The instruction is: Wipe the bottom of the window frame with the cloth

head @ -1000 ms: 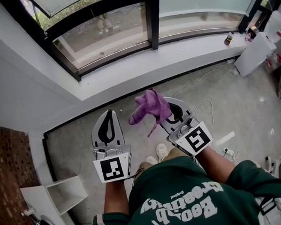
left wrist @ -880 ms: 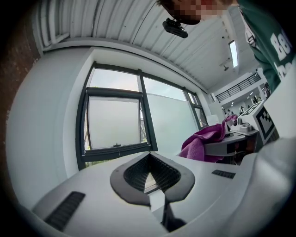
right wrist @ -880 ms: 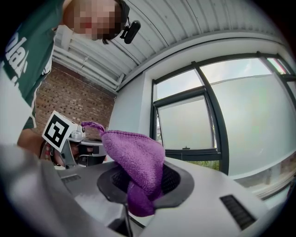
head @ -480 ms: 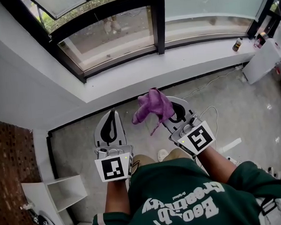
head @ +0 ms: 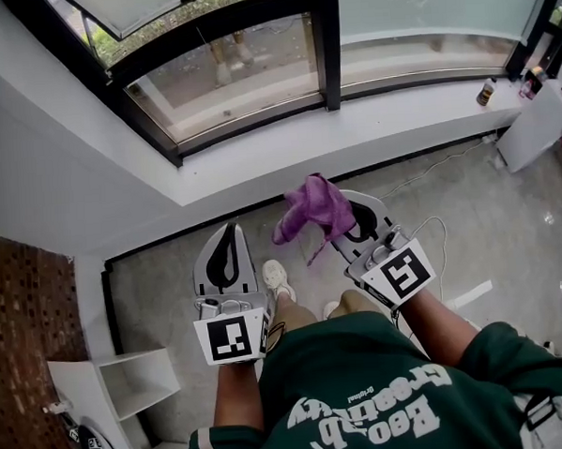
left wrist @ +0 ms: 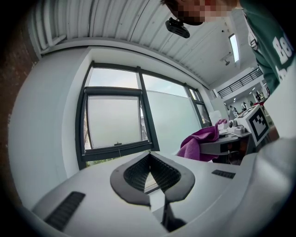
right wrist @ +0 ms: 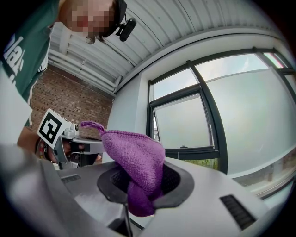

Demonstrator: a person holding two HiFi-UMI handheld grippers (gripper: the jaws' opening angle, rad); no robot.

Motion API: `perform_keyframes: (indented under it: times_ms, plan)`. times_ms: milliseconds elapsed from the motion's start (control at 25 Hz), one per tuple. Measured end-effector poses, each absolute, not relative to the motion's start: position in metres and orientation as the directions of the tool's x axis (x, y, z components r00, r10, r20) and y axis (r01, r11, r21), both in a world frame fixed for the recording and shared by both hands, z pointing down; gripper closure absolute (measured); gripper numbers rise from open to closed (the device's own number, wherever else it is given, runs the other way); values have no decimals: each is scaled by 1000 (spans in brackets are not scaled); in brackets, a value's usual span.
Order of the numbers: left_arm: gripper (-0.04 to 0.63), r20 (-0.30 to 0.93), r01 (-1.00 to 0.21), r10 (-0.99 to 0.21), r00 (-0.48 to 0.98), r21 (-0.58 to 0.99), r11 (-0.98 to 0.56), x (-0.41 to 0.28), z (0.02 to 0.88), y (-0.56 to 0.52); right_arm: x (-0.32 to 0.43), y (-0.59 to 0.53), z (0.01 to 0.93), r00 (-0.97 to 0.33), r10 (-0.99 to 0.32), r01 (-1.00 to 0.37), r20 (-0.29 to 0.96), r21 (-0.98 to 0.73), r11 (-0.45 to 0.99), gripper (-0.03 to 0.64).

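Head view looks steeply down — gripper views face the window [head: 226, 76].

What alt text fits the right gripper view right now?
The right gripper is shut on a purple knitted cloth, which bunches up above its jaws. Beyond stands a dark window frame; at left are the left gripper and a brick wall.

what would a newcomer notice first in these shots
The bright purple cloth clamped in the right claw, at the head view's centre. Behind it, the black window frame curves above a white sill across the top. The left claw is shut and empty.
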State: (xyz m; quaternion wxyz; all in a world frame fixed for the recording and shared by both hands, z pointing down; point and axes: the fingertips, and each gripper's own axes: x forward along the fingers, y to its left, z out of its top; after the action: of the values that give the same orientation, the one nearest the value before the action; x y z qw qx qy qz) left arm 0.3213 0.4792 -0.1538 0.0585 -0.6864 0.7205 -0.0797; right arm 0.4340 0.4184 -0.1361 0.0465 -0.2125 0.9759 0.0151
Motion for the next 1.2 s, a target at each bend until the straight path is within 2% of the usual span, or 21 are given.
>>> perform_keyframes:
  times_ms: [360, 720, 1000, 1200]
  plan:
    - [586, 24, -974, -993, -113, -203, 106, 278, -138, 476, 396, 400, -115, -922, -375, -377, -98, 6, 926, 526]
    - [586, 6, -971, -994, -105, -217, 102, 210, -137, 426, 327, 361, -110, -933, -346, -350, -94, 27, 936, 526]
    - [586, 11, -973, -997, -76, -220, 72, 87, -125, 343, 216, 288, -93, -919, -390, -392, -54, 12, 920, 526]
    - [586, 19, -960, -1000, -23, -279, 16, -4, -128, 262, 121, 223, -92, -898, -439, -440, -36, -7, 898, 526]
